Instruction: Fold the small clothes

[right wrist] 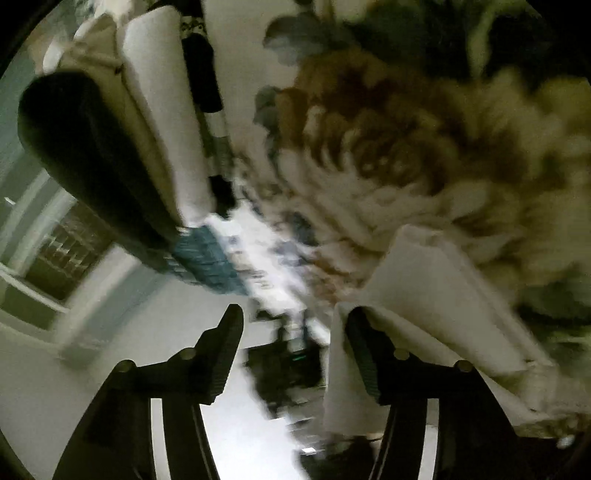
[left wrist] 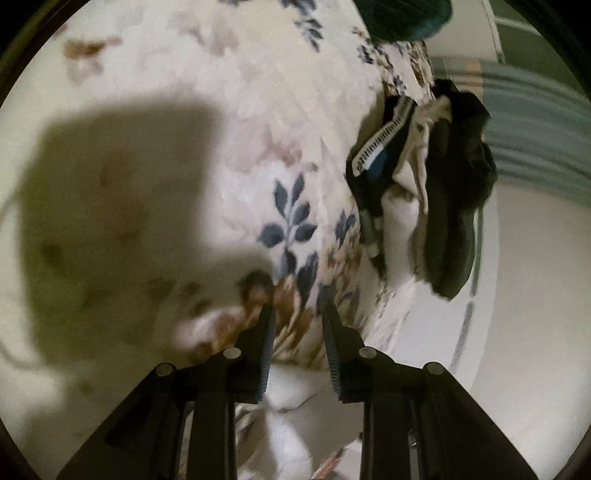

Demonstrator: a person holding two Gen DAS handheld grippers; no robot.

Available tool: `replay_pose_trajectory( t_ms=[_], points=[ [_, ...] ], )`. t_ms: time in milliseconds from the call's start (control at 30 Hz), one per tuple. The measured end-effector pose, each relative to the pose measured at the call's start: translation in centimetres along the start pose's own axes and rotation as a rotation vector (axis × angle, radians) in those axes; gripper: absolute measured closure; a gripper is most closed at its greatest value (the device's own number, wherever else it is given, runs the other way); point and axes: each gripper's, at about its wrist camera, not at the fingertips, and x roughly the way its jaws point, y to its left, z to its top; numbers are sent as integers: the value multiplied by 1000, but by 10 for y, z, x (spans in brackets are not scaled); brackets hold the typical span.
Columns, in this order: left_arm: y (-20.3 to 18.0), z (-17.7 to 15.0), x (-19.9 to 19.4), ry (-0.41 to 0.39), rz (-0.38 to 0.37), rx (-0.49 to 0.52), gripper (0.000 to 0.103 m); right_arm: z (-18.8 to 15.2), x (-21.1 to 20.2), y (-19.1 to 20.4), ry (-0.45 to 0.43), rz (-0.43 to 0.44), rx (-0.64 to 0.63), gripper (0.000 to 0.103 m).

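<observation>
A pile of small clothes [left wrist: 428, 184], black, white and striped pieces, lies at the edge of a floral bedspread [left wrist: 258, 122]. My left gripper [left wrist: 297, 302] is open over the bedspread, left of and below the pile, with a white cloth [left wrist: 291, 424] under its fingers. The right wrist view is blurred. There my right gripper [right wrist: 295, 317] is open, and a white cloth [right wrist: 424, 302] drapes over its right finger [right wrist: 364, 354]. The pile [right wrist: 122, 136] shows at the upper left.
A dark teal item [left wrist: 406, 18] lies at the top of the bedspread. Pale floor [left wrist: 524, 295] and a striped rug [left wrist: 535, 110] lie beyond the bed edge. A dark shadow [left wrist: 110, 206] covers the bedspread's left part.
</observation>
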Motion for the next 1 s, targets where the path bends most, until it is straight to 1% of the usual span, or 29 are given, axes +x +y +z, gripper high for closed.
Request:
replay_pose_trajectory(
  t_ms=[33, 133, 167, 200, 233, 267, 300, 367, 400, 467, 533, 600, 633, 667, 700, 733, 800, 833, 867, 900, 933, 1000],
  points=[
    [-1, -7, -7, 7, 22, 29, 80, -5, -3, 6, -6, -65, -45, 43],
    [0, -36, -28, 32, 106, 98, 79, -19, -15, 13, -5, -184, -143, 41],
    [3, -47, -33, 49, 115, 103, 78, -27, -17, 12, 10, -229, -165, 41],
    [8, -59, -36, 68, 120, 94, 74, -30, -17, 10, 20, -249, -171, 41],
    [15, -71, -36, 93, 110, 68, 73, -34, -14, 7, 40, -276, -176, 41],
    [21, -82, -33, 124, 78, 26, 73, -38, -6, 1, 74, -304, -176, 41],
    [25, -89, -28, 148, 44, -8, 73, -38, -3, -3, 87, -308, -177, 41],
    [29, -98, -10, 202, -29, -77, 73, -38, 10, -9, 110, -278, -147, 41],
    [27, -97, 0, 212, -50, -90, 73, -37, 16, -9, 116, -246, -131, 41],
    [16, -88, 10, 202, -64, -71, 73, -33, 25, -2, 104, -164, -112, 41],
    [3, -72, 17, 169, -88, -43, 73, -27, 30, 8, 83, -85, -109, 41],
    [-9, -53, 19, 116, -91, -18, 73, -16, 31, 20, 30, -10, -101, 41],
    [-14, -42, 18, 82, -95, -6, 73, -12, 31, 24, 4, 4, -100, 41],
    [-18, -33, 17, 52, -82, 3, 73, -7, 29, 29, -37, 23, -102, 41],
    [-21, -23, 13, 20, -64, 11, 73, -2, 27, 34, -69, 22, -102, 41],
    [-24, -17, 11, 0, -57, 20, 73, 0, 25, 37, -80, 18, -107, 41],
    [-32, -11, 2, -31, -21, 70, 73, -1, 17, 47, -104, -14, -166, 41],
    [-36, -11, -1, -35, -2, 105, 73, -4, 13, 54, -116, -54, -218, 41],
    [-40, -15, -4, -31, 31, 154, 72, -12, 6, 61, -136, -125, -295, 41],
    [-41, -19, -3, -19, 62, 197, 70, -17, 2, 64, -144, -185, -348, 41],
    [-41, -24, -1, -2, 90, 231, 66, -20, -2, 63, -145, -224, -381, 41],
    [-34, -34, 9, 42, 137, 276, 66, -30, -6, 60, -140, -355, -473, 41]
  ],
)
